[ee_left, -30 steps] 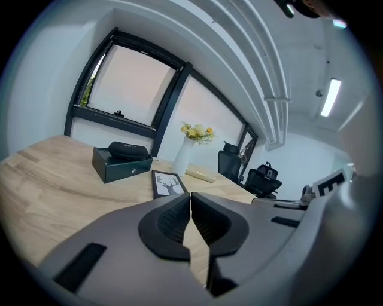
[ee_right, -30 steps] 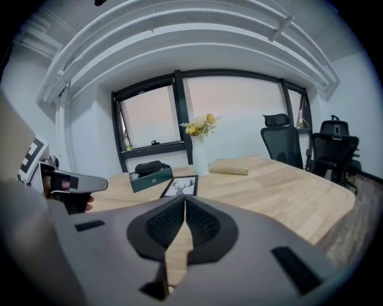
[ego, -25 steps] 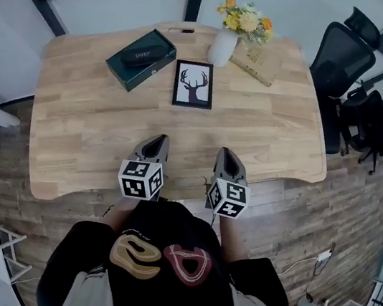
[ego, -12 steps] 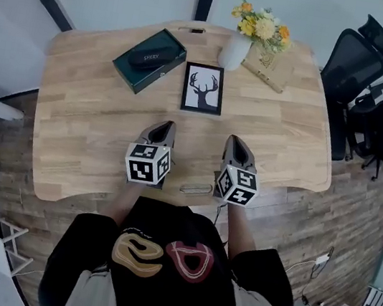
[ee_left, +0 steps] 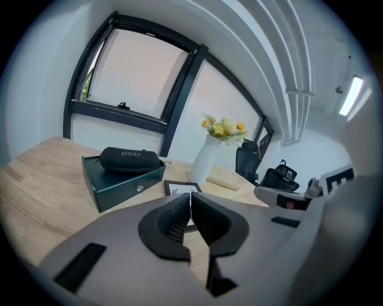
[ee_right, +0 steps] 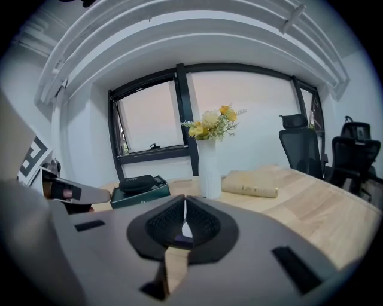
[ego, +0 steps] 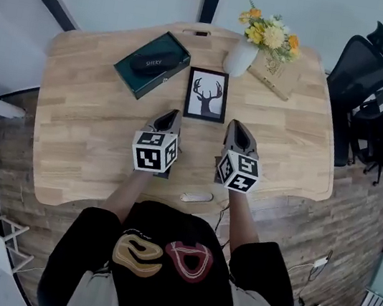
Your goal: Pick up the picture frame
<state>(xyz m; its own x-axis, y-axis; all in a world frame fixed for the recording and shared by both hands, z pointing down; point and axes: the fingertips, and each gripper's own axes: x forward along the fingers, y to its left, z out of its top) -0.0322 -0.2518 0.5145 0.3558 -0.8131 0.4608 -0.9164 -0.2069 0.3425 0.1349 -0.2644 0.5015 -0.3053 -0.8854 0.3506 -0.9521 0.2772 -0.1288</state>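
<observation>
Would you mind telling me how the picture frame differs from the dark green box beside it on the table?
The picture frame is thin, black-edged round a white deer print; the dark green box is thicker and carries a black case. The picture frame lies square to the near edge of the wooden table; the dark green box sits askew. Both are rectangular and rest on that table.

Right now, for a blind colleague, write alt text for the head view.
The left gripper and right gripper, both shut and empty, hover over a wooden table just short of a deer picture frame; a green box and flower vase stand nearby.
</observation>
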